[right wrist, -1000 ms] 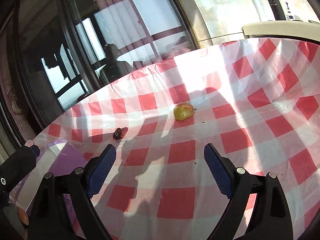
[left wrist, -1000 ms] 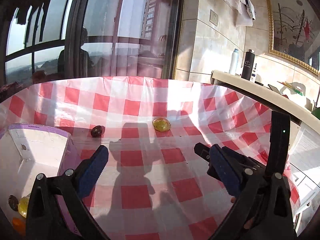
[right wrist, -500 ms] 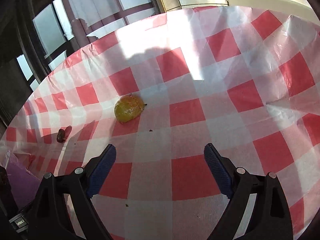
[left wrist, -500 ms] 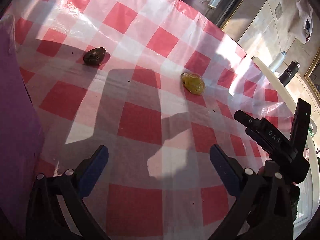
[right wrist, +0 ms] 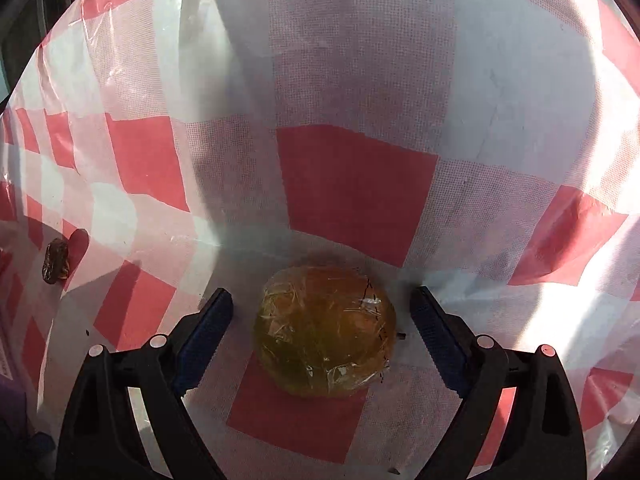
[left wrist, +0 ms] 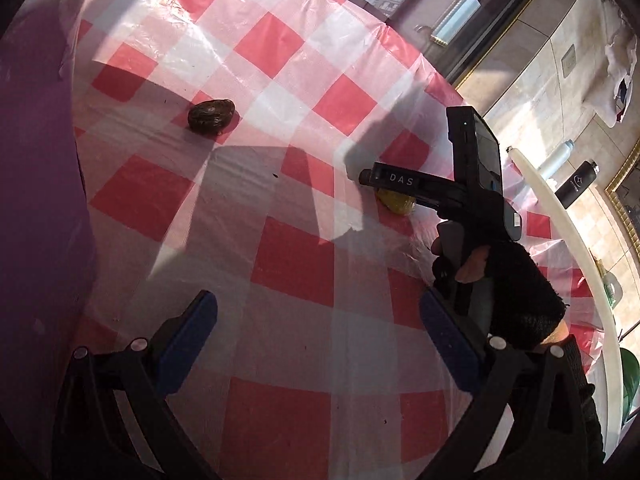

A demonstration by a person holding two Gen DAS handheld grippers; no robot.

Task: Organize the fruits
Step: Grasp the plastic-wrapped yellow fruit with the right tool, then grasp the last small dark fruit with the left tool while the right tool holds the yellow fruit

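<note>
Hard sunlight thrown across the tablecloth (left wrist: 280, 40), long shadows cast, glare caught on its plastic, edges bent by fisheye, corners blacked out.

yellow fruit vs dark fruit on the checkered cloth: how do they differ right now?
The yellow fruit is amber and wrapped in clear film; the dark fruit is brown-black. The yellow fruit sits between the open fingers of the right gripper, untouched by either pad; the dark fruit has no gripper around it. The yellow fruit lies farther from the purple box than the dark fruit. Both rest on the tablecloth.
</note>
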